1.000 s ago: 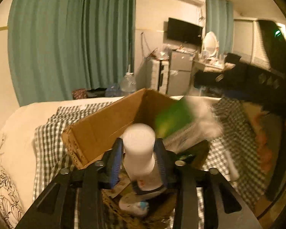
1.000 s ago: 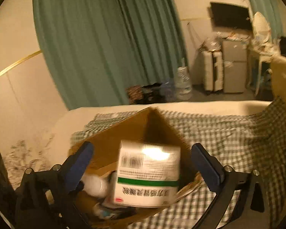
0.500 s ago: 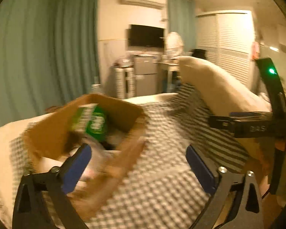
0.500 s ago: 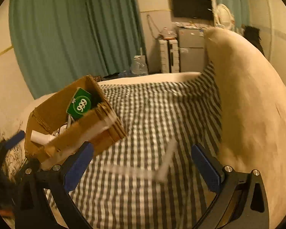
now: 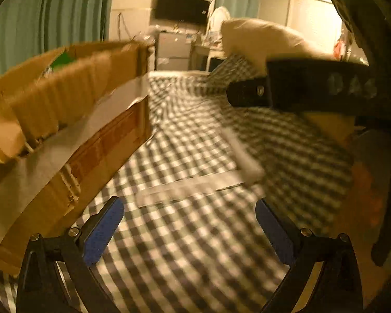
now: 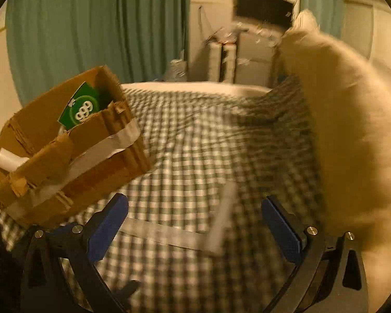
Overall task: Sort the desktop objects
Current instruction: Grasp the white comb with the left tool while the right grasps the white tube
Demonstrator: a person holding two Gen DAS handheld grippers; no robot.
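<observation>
A brown cardboard box (image 6: pixel 73 161) with white tape stands on the checked bed cover at the left; it also shows in the left wrist view (image 5: pixel 65 120). A green medicine box (image 6: pixel 82 108) and a white bottle (image 6: pixel 9 160) sit inside it. Two long pale strips lie in an L on the cover: one flat (image 6: pixel 164 234) (image 5: pixel 187 187), one angled (image 6: pixel 223 216) (image 5: pixel 242 154). My left gripper (image 5: pixel 190 229) is open and empty just short of the strips. My right gripper (image 6: pixel 195 224) is open and empty around them; its body shows in the left wrist view (image 5: pixel 299 88).
A big cream pillow (image 6: pixel 346 130) lies along the right side of the bed. The checked cover (image 6: pixel 195 140) stretches ahead. Teal curtains, a TV and small cabinets stand at the far wall.
The left gripper let go of the white bottle into the box and the right released the medicine box. Both swung right and down toward the pale strips.
</observation>
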